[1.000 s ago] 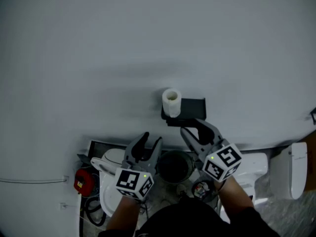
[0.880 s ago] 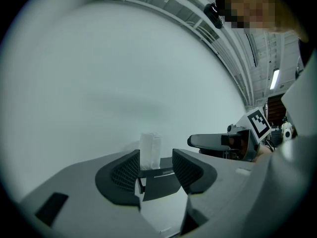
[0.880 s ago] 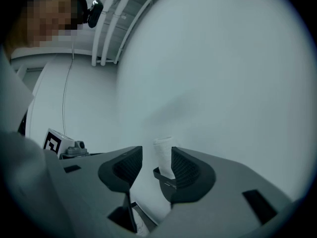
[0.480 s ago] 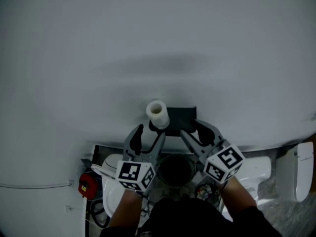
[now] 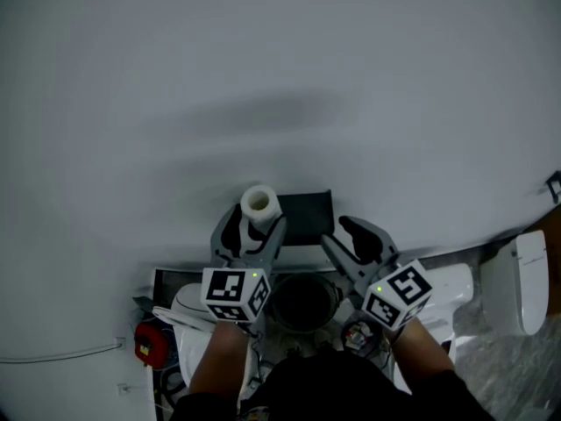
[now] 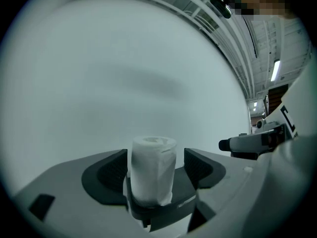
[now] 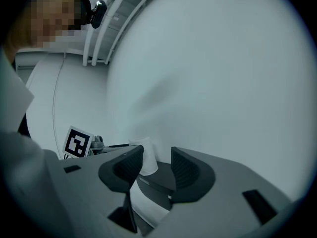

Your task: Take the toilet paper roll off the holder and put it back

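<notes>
A white toilet paper roll (image 5: pixel 259 203) stands upright on the left end of a black wall holder (image 5: pixel 307 217). My left gripper (image 5: pixel 252 224) reaches level toward the wall, one jaw on each side of the roll (image 6: pixel 152 170). Its jaws have just been opening, and narrow gaps show between the pads (image 6: pixel 112 174) and the paper, so nothing is gripped. My right gripper (image 5: pixel 344 233) hovers open just right of the holder, empty. In the right gripper view the roll (image 7: pixel 149 160) and the holder (image 7: pixel 159 180) lie beyond the right gripper (image 7: pixel 157 165).
A plain white wall (image 5: pixel 263 77) fills the space ahead. Below the holder sit a dark round bin (image 5: pixel 302 301), a white toilet (image 5: pixel 517 283) at the right, another white fixture (image 5: pixel 188 303) at the left, and a red object (image 5: pixel 147 345) on the floor.
My left gripper has advanced to the roll with its jaws spreading wider, and now straddles it. The right gripper shifted slightly near the holder's right side.
</notes>
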